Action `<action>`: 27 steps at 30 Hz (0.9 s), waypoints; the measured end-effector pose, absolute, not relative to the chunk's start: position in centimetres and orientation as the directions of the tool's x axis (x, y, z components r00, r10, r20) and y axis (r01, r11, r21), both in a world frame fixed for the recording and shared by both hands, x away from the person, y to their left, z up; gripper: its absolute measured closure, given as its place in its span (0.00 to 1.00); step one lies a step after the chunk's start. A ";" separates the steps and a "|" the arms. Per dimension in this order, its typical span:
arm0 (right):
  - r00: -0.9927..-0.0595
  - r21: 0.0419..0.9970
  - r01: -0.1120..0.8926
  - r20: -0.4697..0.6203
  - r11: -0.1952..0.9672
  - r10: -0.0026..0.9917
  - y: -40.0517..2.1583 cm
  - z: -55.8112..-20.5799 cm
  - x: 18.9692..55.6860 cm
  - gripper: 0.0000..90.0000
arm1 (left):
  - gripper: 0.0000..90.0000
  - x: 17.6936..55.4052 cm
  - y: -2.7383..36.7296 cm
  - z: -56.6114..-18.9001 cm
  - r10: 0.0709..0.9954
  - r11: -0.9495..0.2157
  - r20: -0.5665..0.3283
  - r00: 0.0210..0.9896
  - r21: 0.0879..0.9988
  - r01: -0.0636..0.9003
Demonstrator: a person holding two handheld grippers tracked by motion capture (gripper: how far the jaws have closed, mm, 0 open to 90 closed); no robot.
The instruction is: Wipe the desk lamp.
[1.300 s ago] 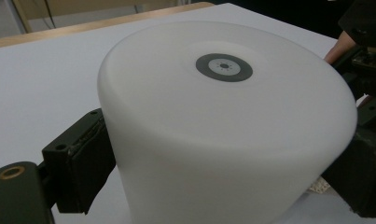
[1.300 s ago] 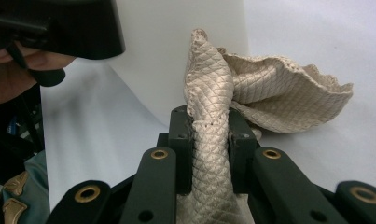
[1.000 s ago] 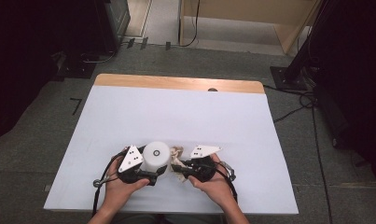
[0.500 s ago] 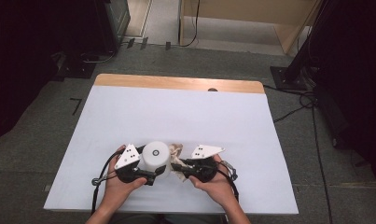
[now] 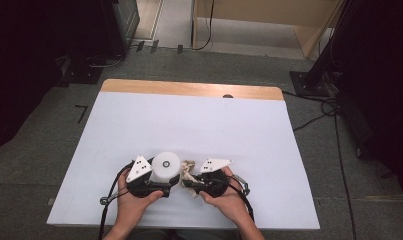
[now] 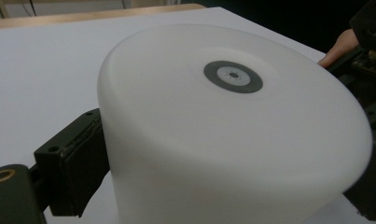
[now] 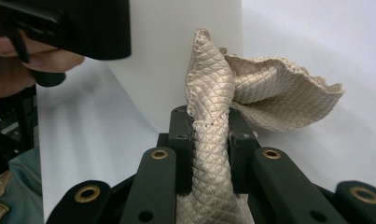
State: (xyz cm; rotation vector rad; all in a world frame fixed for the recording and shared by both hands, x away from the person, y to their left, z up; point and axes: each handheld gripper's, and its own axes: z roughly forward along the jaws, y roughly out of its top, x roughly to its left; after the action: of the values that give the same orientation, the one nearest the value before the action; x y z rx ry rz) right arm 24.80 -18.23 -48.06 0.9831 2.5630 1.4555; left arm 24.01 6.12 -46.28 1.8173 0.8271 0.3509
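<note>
A: What's moved?
B: Barely anything; my left gripper (image 5: 161,186) jaws have just been closing on the white tub (image 5: 166,167) at the tabletop's (image 5: 199,125) near edge.
A: And the cloth (image 7: 213,116)?
B: Beside the tub, pinched tight in my right gripper (image 7: 209,140). Soft, light, limp; grab a bunched fold. Tub's stiff, slick; take its sides.

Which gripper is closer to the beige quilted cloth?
Right. The right gripper has its jaws clamped on the beige quilted cloth; the left gripper sits apart, around the white cylinder.

Between the left gripper's (image 6: 232,186) matt black jaws, a smooth, matt white plastic tub (image 6: 232,135); pinched in the right gripper (image 7: 212,140), beige quilted cloth (image 7: 213,107).
</note>
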 end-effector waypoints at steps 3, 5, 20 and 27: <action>-0.809 0.805 0.481 0.255 0.347 0.530 -18.3 -47.3 24.7 0.85 | 0.07 24.2 6.4 -46.1 0.650 -0.236 -0.106 0.752 0.913 0.333; -0.815 0.824 0.460 0.245 0.329 0.525 -18.4 -46.5 24.5 0.85 | 0.08 24.5 6.6 -46.1 0.621 -0.255 -0.090 0.779 0.916 0.309; -0.825 0.893 0.399 0.250 0.210 0.507 -19.6 -43.8 23.9 0.86 | 0.09 25.8 6.9 -46.1 0.489 -0.310 -0.065 0.870 0.919 0.242; -0.790 0.787 0.529 0.320 0.317 0.523 -19.0 -47.5 25.1 0.85 | 0.08 25.8 6.8 -46.2 0.481 -0.318 -0.053 0.875 0.920 0.231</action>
State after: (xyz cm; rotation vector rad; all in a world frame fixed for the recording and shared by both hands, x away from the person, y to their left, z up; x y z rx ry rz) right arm 25.11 -19.04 -47.53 1.0202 2.5546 1.5307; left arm 25.79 6.84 -46.19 1.9097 0.5269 0.2754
